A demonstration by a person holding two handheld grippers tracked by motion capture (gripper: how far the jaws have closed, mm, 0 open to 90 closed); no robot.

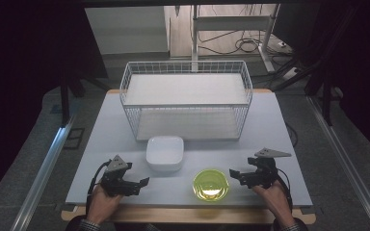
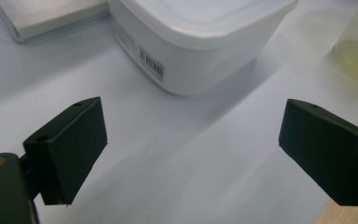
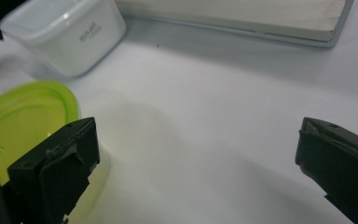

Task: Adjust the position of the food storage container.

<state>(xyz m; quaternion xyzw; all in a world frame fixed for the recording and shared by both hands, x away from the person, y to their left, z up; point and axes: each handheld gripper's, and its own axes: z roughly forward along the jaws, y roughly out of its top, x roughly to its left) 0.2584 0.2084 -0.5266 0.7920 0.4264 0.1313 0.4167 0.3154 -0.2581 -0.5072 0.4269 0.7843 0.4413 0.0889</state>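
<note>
A white square container [image 1: 165,152] [image 2: 200,37] [image 3: 67,35] stands in the middle of the table, in front of the wire basket. A round yellow-green bowl [image 1: 211,185] [image 3: 18,121] sits near the front edge, right of centre. My left gripper [image 1: 143,182] [image 2: 193,154] rests low at the front left, open, jaws pointing right toward the container with only table between them. At the front right, my right gripper [image 1: 233,173] [image 3: 198,163] is open too, pointing left, its left jaw just beside the bowl's rim and nothing held.
A white wire basket [image 1: 187,103] with a flat white shelf board stands across the back of the light grey table [image 1: 270,139]. The table's wooden front edge [image 1: 188,215] runs below the hands. Cables and a metal frame lie on the floor behind.
</note>
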